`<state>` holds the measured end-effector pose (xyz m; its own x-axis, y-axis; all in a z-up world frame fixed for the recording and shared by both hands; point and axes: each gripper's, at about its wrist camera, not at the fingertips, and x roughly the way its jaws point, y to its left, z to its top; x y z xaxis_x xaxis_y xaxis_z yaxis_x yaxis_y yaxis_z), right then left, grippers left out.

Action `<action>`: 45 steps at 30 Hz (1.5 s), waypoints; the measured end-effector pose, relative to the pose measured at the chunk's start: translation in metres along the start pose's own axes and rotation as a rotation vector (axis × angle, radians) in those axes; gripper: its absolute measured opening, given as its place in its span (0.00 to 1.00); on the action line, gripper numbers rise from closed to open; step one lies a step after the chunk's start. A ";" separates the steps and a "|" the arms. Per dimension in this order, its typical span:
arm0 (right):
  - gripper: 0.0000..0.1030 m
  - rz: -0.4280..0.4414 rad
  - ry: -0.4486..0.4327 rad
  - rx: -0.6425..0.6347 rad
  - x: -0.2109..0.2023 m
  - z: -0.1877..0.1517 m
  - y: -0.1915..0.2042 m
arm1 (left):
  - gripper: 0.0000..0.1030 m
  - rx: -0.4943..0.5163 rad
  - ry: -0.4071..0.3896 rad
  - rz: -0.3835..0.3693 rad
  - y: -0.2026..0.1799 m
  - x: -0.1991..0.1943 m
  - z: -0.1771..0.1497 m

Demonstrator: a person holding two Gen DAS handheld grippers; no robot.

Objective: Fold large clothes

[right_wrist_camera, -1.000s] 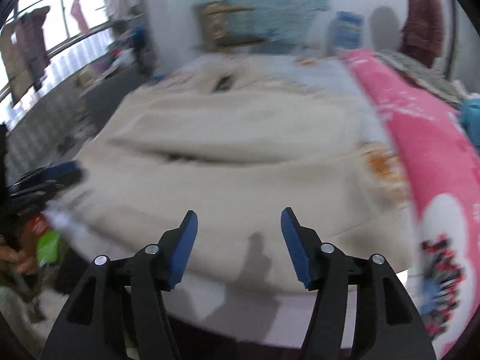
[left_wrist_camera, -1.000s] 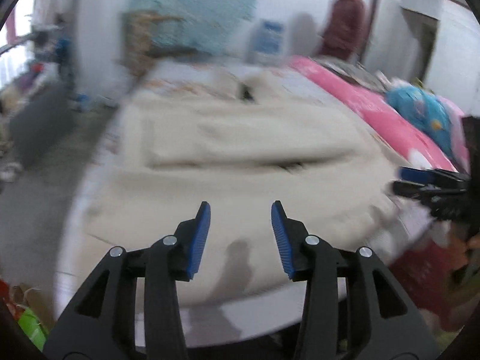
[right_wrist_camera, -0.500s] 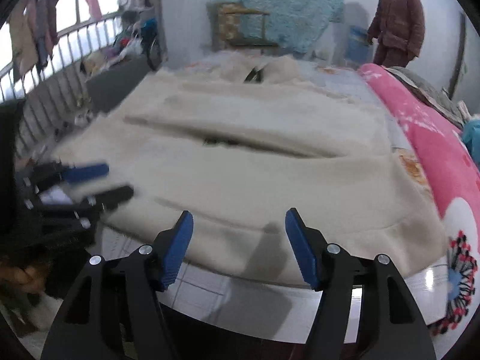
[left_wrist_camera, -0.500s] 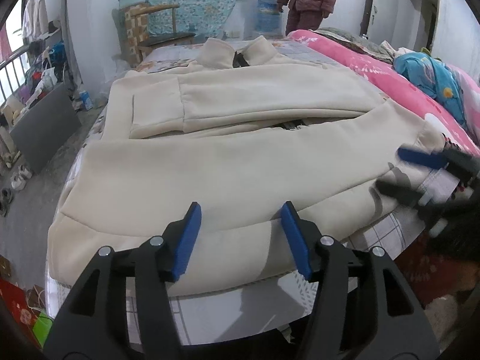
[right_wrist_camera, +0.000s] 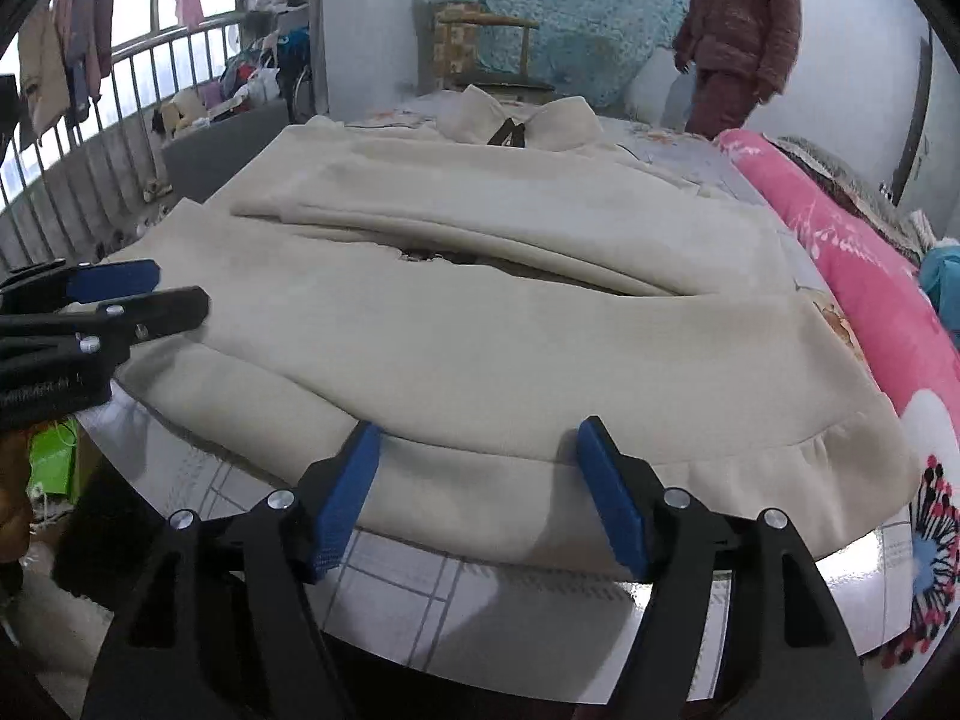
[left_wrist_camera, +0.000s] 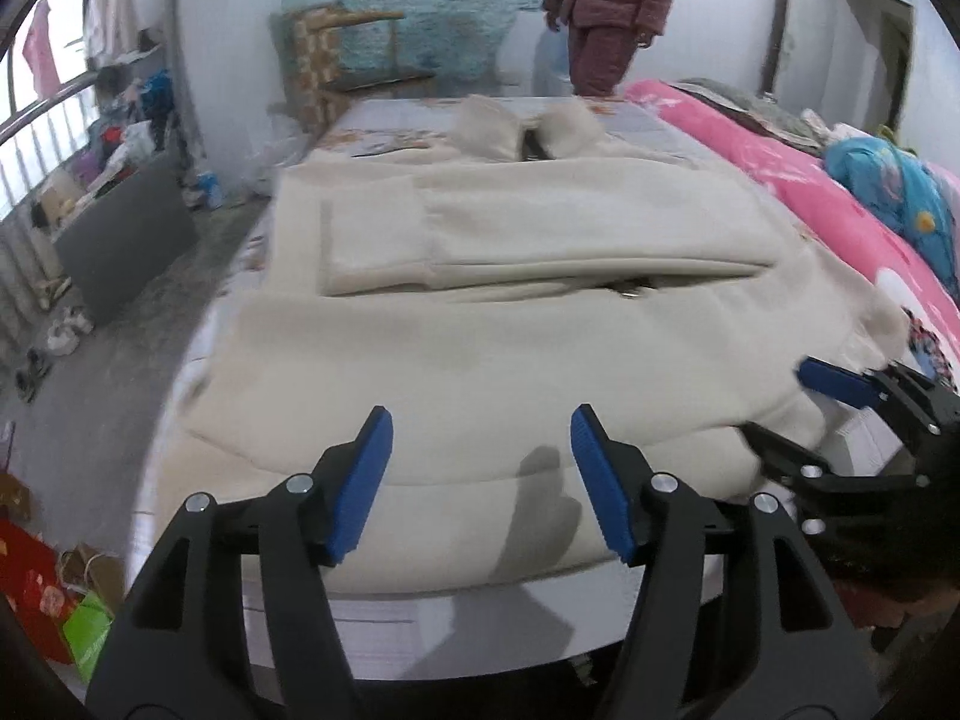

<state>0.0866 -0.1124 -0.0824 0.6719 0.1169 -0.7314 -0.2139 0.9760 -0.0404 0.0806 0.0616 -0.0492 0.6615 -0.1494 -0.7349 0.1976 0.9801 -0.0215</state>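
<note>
A large cream coat point(left_wrist_camera: 510, 324) lies flat on the bed, collar at the far end, both sleeves folded across its front, hem toward me. It also shows in the right wrist view point(right_wrist_camera: 510, 312). My left gripper point(left_wrist_camera: 480, 444) is open and empty just above the hem on the coat's left part. My right gripper point(right_wrist_camera: 480, 456) is open and empty over the hem on the right part. Each gripper shows in the other's view: the right one point(left_wrist_camera: 840, 414) at the coat's right corner, the left one point(right_wrist_camera: 120, 300) at its left edge.
The bed point(right_wrist_camera: 420, 588) has a checked sheet with its front edge just below the hem. A pink quilt point(left_wrist_camera: 810, 192) lies along the right side. A person point(left_wrist_camera: 606, 6) stands beyond the bed's far end. Chair point(left_wrist_camera: 354, 54), railing point(right_wrist_camera: 90, 138) and clutter stand left.
Both grippers have moved closer to the coat's hem and lower. The person at the back has stepped nearer the bed's far end. Both grippers stay open.
</note>
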 end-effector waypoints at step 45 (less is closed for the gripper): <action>0.82 -0.045 0.050 0.224 -0.001 -0.007 -0.083 | 0.78 0.046 0.064 0.164 -0.022 0.019 0.046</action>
<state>0.0981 -0.1949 -0.0830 0.6403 0.0683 -0.7651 -0.0182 0.9971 0.0739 0.1218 0.0312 -0.0319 0.6404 0.0216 -0.7677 0.1245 0.9834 0.1316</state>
